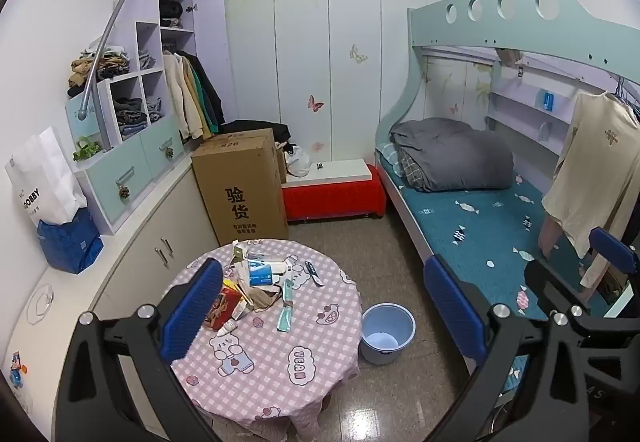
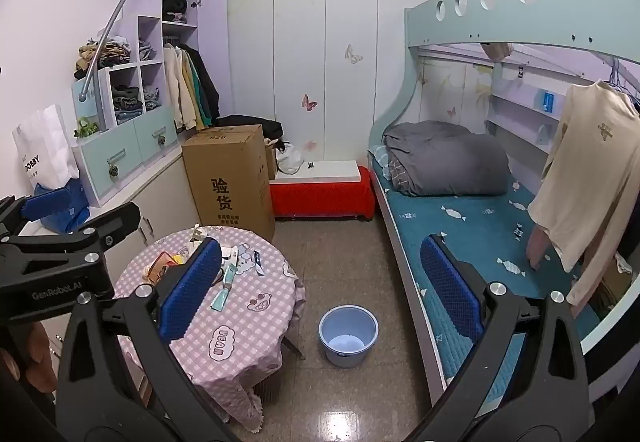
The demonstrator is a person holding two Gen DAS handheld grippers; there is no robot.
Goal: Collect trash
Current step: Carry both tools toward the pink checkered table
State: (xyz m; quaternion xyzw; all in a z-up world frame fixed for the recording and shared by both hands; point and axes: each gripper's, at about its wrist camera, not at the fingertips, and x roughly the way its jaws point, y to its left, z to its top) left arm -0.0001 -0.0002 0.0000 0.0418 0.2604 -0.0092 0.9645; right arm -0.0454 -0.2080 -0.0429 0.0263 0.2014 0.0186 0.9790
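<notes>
Both your grippers gape empty; litter pile (image 1: 256,282) on table (image 1: 280,370) lies ahead-left, nearer your left gripper (image 1: 324,310).

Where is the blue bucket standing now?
In both wrist views the bucket stands on the floor, between the round table on its left and the bed on its right, close to the table's edge.
</notes>
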